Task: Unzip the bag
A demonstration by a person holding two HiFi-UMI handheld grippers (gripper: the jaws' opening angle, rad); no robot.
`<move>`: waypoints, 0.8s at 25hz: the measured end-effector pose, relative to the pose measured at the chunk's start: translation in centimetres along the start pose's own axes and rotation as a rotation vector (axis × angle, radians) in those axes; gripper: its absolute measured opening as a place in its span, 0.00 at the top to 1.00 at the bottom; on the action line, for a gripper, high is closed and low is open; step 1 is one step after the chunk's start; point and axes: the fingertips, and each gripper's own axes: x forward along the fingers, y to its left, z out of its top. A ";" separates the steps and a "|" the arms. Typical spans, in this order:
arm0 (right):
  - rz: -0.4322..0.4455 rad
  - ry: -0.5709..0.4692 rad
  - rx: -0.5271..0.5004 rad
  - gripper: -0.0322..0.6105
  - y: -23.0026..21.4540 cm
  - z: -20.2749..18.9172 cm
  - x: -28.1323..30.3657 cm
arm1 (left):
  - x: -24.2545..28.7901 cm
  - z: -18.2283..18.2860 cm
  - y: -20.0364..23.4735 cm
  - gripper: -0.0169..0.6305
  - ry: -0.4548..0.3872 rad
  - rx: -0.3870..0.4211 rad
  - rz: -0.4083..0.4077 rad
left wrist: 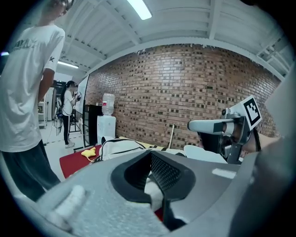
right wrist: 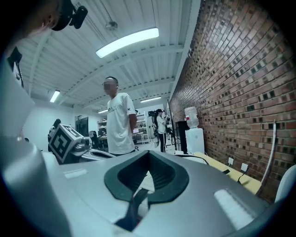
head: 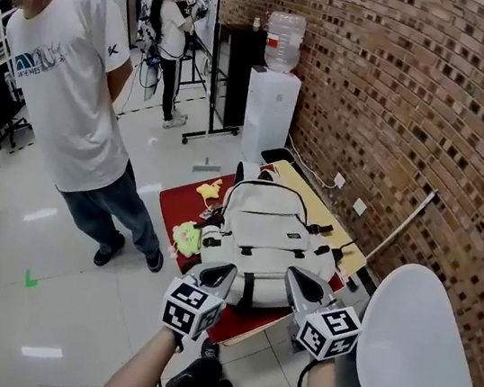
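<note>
Your left gripper (head: pixel 230 271) and right gripper (head: pixel 291 274) hover, jaws pressed together, above the white backpack (head: pixel 264 224). Shut like this, they may push it instead of gripping

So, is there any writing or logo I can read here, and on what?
"K": sleeve of the bystander's white T-shirt.
Chest print on it: too blurred to read.
Small label on the backpack: too small.
Marker cubes: square patterns only, no words.

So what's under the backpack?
A red mat sticks out from under the backpack at left and front, a yellowish surface at right. Directly beneath is covered.
</note>
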 end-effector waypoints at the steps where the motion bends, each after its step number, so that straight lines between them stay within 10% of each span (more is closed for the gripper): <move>1: -0.012 0.006 -0.002 0.94 -0.9 0.2 0.5 | 0.9 0.4 0.5 0.97 0.003 0.001 -0.007; 13: -0.230 0.168 -0.074 0.94 -13.0 0.5 8.9 | 13.3 0.5 7.8 0.97 0.142 0.036 -0.097; 19: -0.130 0.292 -0.108 0.94 -16.5 -1.3 13.8 | 17.0 -1.4 10.8 0.97 0.252 0.031 -0.062; 20: -0.111 0.318 -0.113 0.81 -17.2 -1.9 14.6 | 17.4 -1.7 11.1 0.97 0.268 0.027 -0.051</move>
